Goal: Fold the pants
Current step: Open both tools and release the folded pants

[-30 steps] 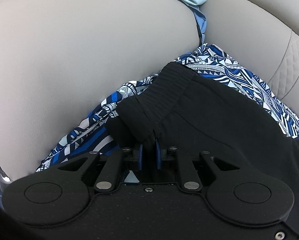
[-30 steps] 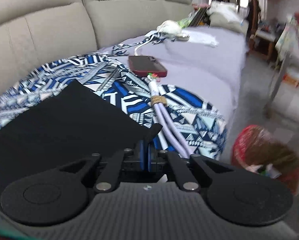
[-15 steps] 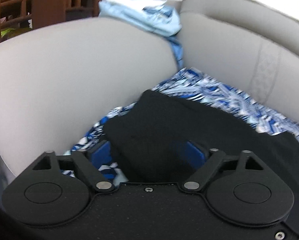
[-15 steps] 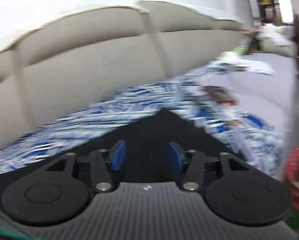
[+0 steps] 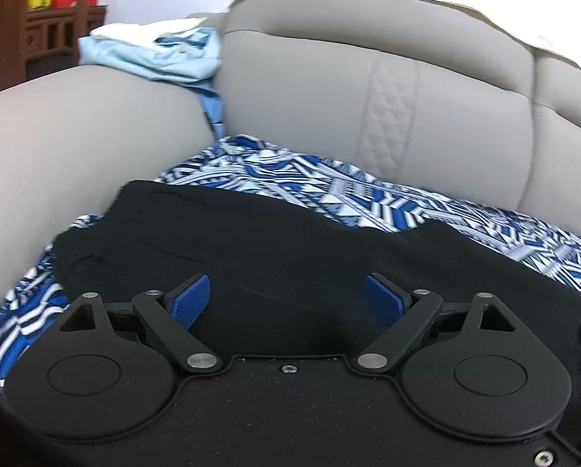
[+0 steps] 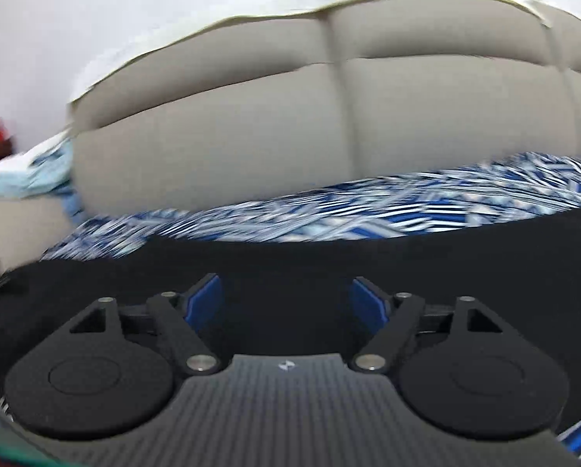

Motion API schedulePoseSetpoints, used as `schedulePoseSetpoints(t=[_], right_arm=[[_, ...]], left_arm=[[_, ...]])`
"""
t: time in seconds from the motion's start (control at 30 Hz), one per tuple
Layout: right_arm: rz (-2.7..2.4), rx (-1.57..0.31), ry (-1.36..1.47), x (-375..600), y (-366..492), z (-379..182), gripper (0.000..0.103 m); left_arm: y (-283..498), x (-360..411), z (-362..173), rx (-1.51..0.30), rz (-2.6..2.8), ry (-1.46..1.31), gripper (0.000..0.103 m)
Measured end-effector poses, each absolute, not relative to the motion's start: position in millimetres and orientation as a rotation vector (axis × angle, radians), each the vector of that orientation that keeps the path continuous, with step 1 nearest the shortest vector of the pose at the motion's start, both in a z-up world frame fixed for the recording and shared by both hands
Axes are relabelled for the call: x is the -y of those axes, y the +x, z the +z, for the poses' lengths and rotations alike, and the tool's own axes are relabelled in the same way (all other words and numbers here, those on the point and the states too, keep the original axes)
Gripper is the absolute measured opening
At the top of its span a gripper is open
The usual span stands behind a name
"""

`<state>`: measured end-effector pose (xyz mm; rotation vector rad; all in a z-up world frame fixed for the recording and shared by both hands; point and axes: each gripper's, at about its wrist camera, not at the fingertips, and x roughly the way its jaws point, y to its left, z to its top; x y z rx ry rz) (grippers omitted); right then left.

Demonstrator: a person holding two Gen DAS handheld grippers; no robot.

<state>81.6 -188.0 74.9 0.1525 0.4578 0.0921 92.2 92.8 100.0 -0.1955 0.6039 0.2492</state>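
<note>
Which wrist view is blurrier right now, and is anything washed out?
Right wrist view: heavier motion smear, the patterned cover streaked, black pants a featureless dark band, wall overexposed. Left wrist view: sharper, cover pattern readable, pants seams faintly visible, top edge blown out. Both grippers, left and right, stay crisp with jaws open.

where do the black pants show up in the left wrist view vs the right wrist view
Left wrist: the black pants fill the lower middle, past the open left gripper.
Right wrist: the black pants form a dark band across the lower middle, past the open right gripper.
Shared landmark: the blue patterned cloth beneath them.
</note>
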Motion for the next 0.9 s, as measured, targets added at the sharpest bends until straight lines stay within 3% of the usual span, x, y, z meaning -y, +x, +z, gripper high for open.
schedulePoseSetpoints(t=[0.1,0.17,0.27,0.5,0.6,0.9], right_arm=[[0.152,-0.456,0.124,159,72,67,0.085],[0.186,-0.461,0.109,148,67,62,0.085],[0.226,-0.479,0.063,135,63,55,0.085],[0.162,-0.511,-0.035,144,60,39,0.085],[0.121,-0.511,-0.079,157,60,36,0.091],[-0.076,-0.580,0.005,260,82,41,0.101]], left_arm=[[89,-81,89,-0.604,0.220,-0.180,0.085],[89,-76,80,-0.626,0.209,-0.167,0.073],[86,-73,65,-0.676,0.217,-0.151,0.064],[69,-67,51,-0.664,0.241,-0.064,0.068],[68,-72,49,-0.668,0.246,-0.093,0.075],[67,-74,51,-0.670,0.243,-0.079,0.078]])
